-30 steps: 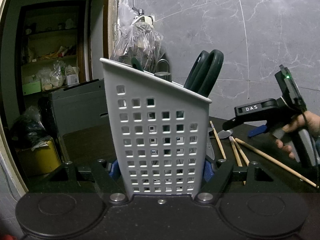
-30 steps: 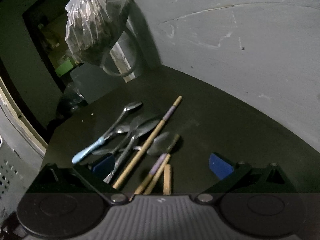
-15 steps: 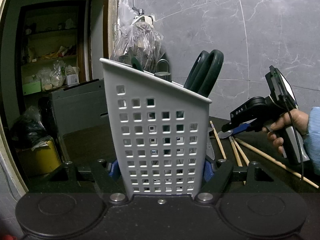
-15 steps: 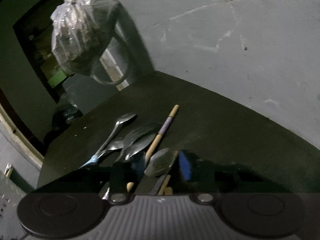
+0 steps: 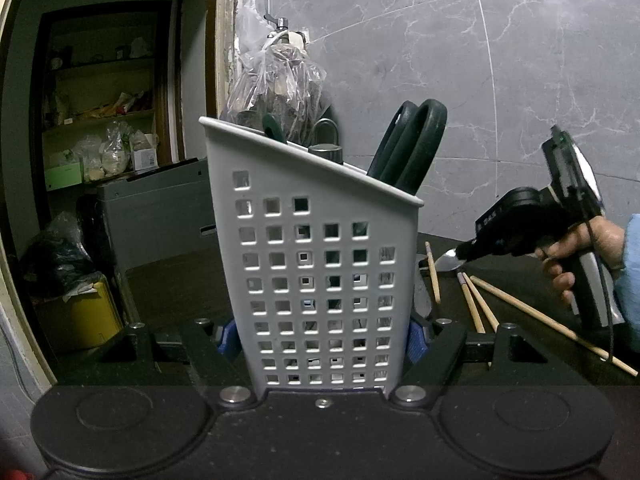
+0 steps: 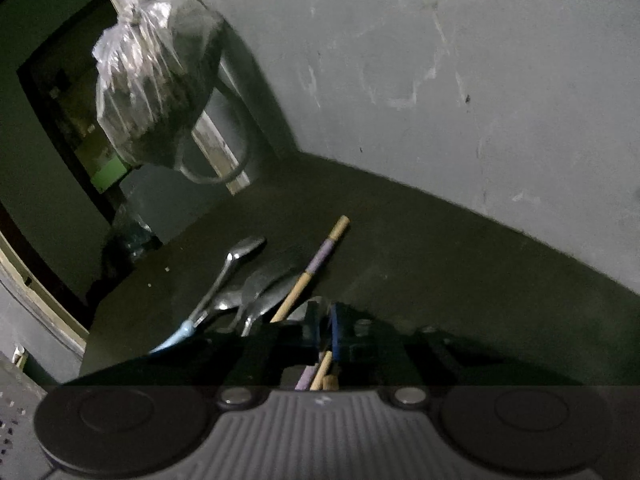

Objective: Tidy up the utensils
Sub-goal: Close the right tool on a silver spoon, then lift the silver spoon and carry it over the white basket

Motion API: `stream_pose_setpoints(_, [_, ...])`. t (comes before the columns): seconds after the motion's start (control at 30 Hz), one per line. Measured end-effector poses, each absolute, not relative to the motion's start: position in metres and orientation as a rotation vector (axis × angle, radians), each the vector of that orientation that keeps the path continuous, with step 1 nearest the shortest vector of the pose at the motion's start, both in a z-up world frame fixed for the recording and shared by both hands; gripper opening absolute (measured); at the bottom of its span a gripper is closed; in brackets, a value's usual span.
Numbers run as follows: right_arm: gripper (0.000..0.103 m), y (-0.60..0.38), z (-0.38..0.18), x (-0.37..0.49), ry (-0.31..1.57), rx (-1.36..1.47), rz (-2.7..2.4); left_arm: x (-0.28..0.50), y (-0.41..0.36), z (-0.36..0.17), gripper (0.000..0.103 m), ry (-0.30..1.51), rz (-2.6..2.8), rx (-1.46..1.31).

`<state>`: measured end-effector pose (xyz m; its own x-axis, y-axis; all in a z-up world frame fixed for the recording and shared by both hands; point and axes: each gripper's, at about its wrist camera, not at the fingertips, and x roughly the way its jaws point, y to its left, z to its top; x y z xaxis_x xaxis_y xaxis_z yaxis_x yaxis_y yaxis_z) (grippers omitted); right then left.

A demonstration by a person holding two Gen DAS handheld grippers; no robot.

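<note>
Dark surface (image 5: 180, 276) against a grey marbled wall, an open doorway with cluttered shelves far left, a knotted plastic bag (image 5: 276, 80) hanging behind. Just right of that, left gripper (image 5: 322, 332) clamped on the base of a white perforated caddy (image 5: 316, 264), blue pads pressed to either side wall — held upright and steady, most likely so the pot cannot tip or slide while things are dropped in from above. Already inside: dark green scissor handles (image 5: 412, 148) leaning over the low side of the slanted rim, a steel loop-topped tool (image 5: 326, 148) beside them. Further right, loose on the surface, wooden chopsticks (image 5: 516, 312) fanned out and apart, plus a cluster of metal spoons (image 6: 248, 284), one with a pale blue handle (image 6: 180, 334). At far right, right gripper (image 6: 326, 330) in a person's hand (image 5: 572, 256), angled down at the pile; jaws just drawn together from wide apart, blue pads now nearly touching with a metal spoon bowl (image 6: 310, 308) just ahead of them — seemingly pinched by its neck, though darkness and blur leave the exact contact uncertain, and chopstick ends sit close under the same jaws. Low, slanted approach suits prying a flat piece off the surface — next comes a lift and a carry to the caddy.
</note>
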<state>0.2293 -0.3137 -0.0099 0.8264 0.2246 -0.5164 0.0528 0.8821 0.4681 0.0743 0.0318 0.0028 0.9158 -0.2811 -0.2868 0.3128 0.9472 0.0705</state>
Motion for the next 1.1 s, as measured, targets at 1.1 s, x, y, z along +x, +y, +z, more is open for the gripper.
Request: stream_pose_setpoints(1.1, [0.001,-0.225,0.086,0.115,0.24,-0.18,0.173,0.075,0.031,0.003,0.076,0.279,-0.307,0.115])
